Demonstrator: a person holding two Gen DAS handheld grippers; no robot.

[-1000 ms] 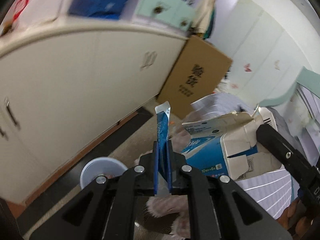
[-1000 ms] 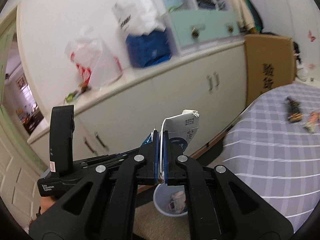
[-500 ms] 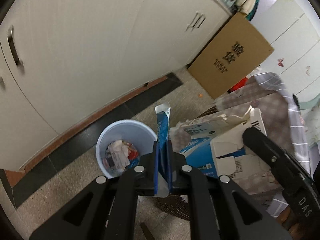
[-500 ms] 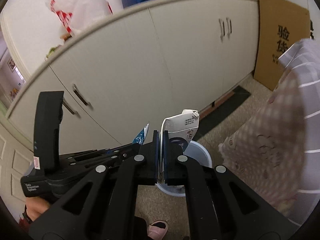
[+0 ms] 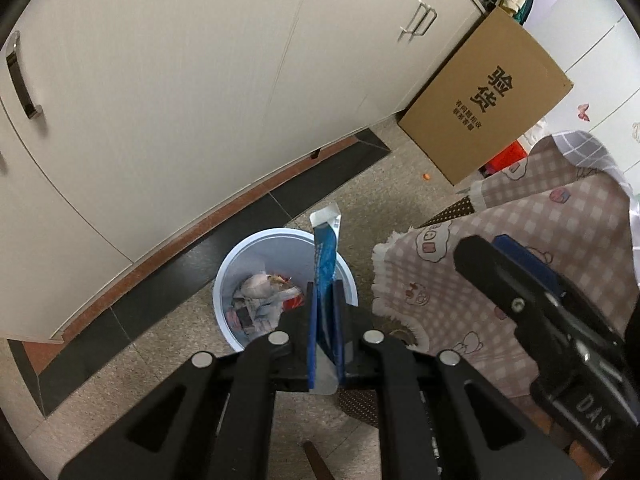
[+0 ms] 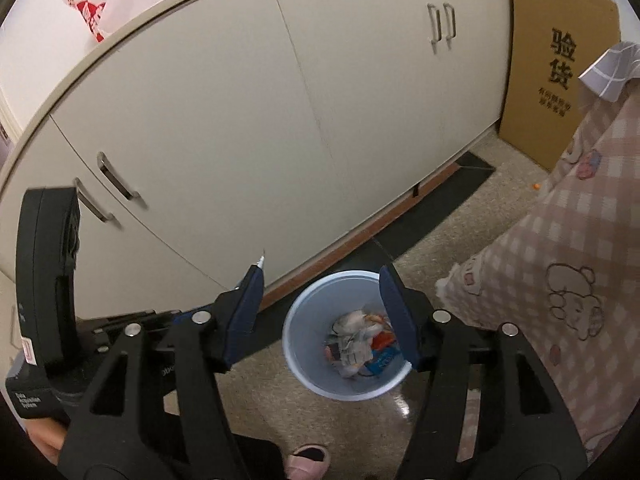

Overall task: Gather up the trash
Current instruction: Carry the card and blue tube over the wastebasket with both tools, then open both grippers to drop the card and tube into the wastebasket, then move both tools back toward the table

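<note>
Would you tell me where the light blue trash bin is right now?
The trash bin stands on the floor before the white cabinet, low centre in both wrist views, beside the pink checked cloth.

My right gripper (image 6: 320, 312) is opening; its white-and-blue carton has dropped into the round pale-blue plastic bin (image 6: 304, 368) below me.

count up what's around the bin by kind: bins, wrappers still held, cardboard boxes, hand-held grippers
bins: 1, the pale blue bin
wrappers still held: 1, the blue wrapper in the left hand-held gripper
cardboard boxes: 1, the cardboard box
hand-held grippers: 2, the right hand-held gripper opening, nothing between its jaws
total: 5
</note>
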